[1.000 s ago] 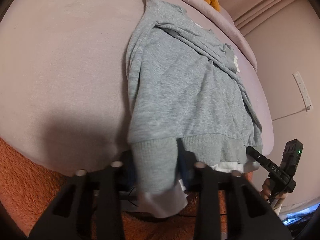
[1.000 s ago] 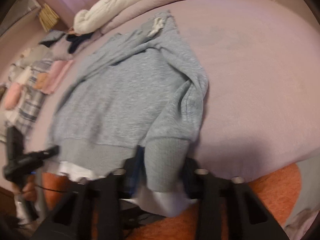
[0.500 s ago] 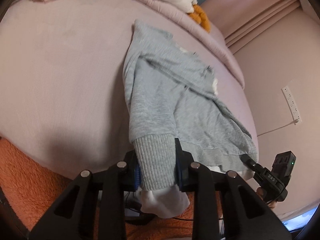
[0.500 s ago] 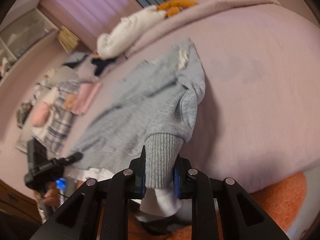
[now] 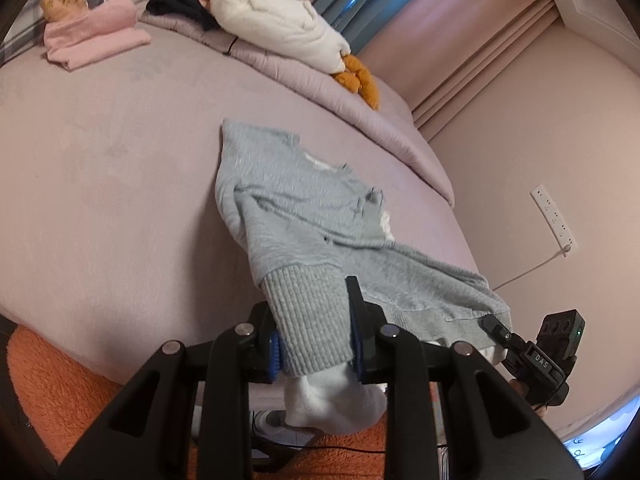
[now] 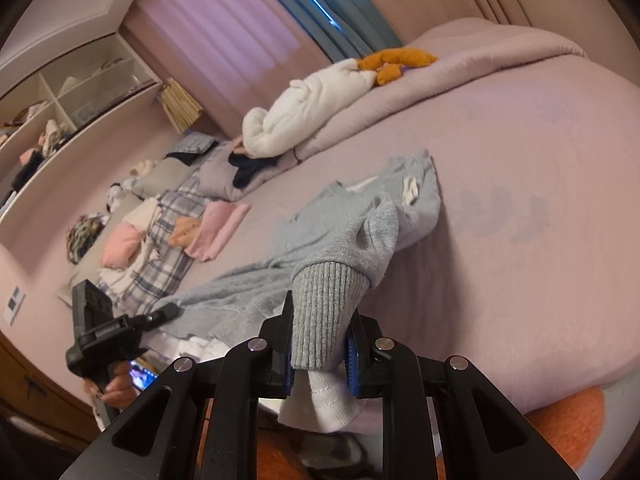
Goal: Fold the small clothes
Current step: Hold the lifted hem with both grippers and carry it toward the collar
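Note:
A small grey sweatshirt (image 5: 304,208) with white lining lies on the pink bed, its hem end lifted off the near edge; it also shows in the right wrist view (image 6: 340,232). My left gripper (image 5: 314,338) is shut on one ribbed grey corner (image 5: 308,320), white lining hanging below. My right gripper (image 6: 320,354) is shut on the other ribbed corner (image 6: 324,312). Each gripper shows in the other's view, the right one (image 5: 536,354) and the left one (image 6: 116,328).
The pink bed (image 5: 100,184) spreads ahead. A rolled white duvet (image 5: 280,32), an orange plush (image 5: 360,80) and folded pink clothes (image 5: 92,40) lie at the far side. A plaid blanket with clothes (image 6: 160,232) lies left. An orange rug (image 5: 60,392) lies below. A wall socket (image 5: 554,220) is at right.
Both grippers closed on the ribbed corners and rose, lifting the near end of the sweatshirt off the bed; the views now tilt up to show the far side of the room.

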Available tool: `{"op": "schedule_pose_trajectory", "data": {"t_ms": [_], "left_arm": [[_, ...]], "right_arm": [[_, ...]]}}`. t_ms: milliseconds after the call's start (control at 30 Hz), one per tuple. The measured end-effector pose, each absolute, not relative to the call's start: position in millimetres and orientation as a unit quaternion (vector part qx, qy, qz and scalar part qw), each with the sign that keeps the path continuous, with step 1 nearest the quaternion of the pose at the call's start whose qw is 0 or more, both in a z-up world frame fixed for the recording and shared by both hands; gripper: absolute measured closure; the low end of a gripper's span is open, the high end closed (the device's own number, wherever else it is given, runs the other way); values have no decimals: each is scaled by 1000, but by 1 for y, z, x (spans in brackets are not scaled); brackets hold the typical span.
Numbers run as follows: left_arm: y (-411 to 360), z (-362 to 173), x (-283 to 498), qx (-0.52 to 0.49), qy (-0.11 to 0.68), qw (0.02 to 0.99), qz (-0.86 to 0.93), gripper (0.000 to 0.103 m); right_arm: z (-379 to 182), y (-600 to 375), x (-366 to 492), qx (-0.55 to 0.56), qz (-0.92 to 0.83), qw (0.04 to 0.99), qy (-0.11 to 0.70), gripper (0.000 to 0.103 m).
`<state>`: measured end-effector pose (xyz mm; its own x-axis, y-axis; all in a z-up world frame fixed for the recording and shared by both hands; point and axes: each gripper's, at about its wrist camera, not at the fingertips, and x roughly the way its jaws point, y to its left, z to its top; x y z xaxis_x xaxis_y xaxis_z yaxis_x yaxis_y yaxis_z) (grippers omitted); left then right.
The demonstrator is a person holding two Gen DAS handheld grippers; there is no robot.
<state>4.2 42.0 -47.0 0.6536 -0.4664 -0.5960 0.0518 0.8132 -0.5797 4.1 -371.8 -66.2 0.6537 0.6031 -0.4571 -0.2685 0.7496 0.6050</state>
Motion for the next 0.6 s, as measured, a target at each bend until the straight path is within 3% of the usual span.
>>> {"op": "schedule_pose_trajectory", "data": {"t_ms": [600], "left_arm": [[55,-8,-29,-263,348,885,-164,78]], "right_arm": [[-26,-370,-23,231,275,893,272,82]]}}
